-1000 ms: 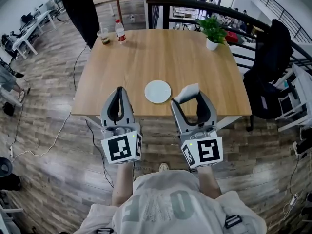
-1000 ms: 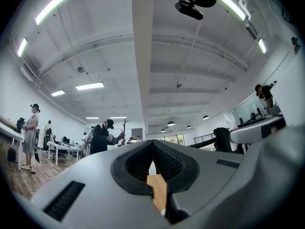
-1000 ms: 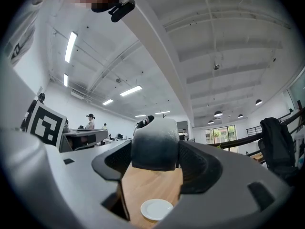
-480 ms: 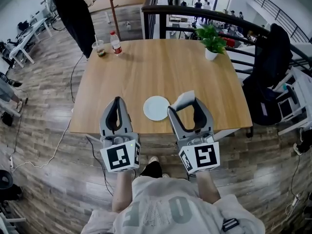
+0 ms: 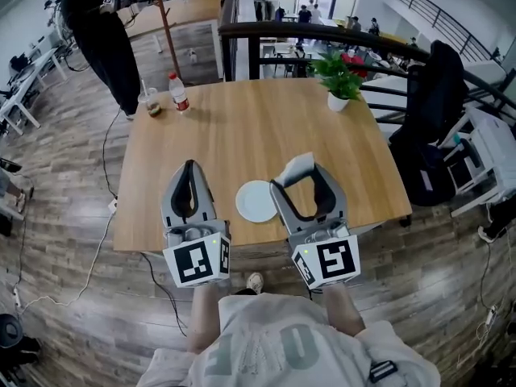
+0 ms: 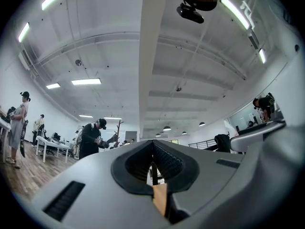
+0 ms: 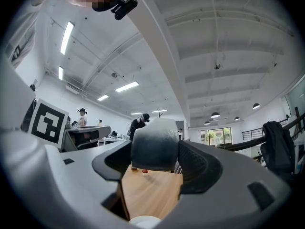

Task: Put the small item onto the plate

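Observation:
A round white plate (image 5: pixel 256 201) lies near the front edge of the wooden table (image 5: pixel 242 127); its rim also shows at the bottom of the right gripper view as the plate (image 7: pixel 142 221). My right gripper (image 5: pixel 297 174) hovers just right of the plate, shut on a small white-and-grey item (image 5: pixel 296 166). In the right gripper view that item (image 7: pixel 155 144) fills the gap between the jaws of the right gripper (image 7: pixel 155 152), above the table (image 7: pixel 152 190). My left gripper (image 5: pixel 189 168) hangs left of the plate, shut and empty; the left gripper (image 6: pixel 152 149) shows its jaws meeting.
A potted plant (image 5: pixel 339 76) stands at the table's far right. A bottle (image 5: pixel 178 93) and a cup (image 5: pixel 149 103) stand at the far left corner. A person in black (image 5: pixel 101 43) stands beyond them. A chair with a dark jacket (image 5: pixel 431 111) is on the right, a railing (image 5: pixel 322 35) behind.
The view has moved closer to the table, and both grippers now reach over its front edge beside the plate. The right gripper still holds the item.

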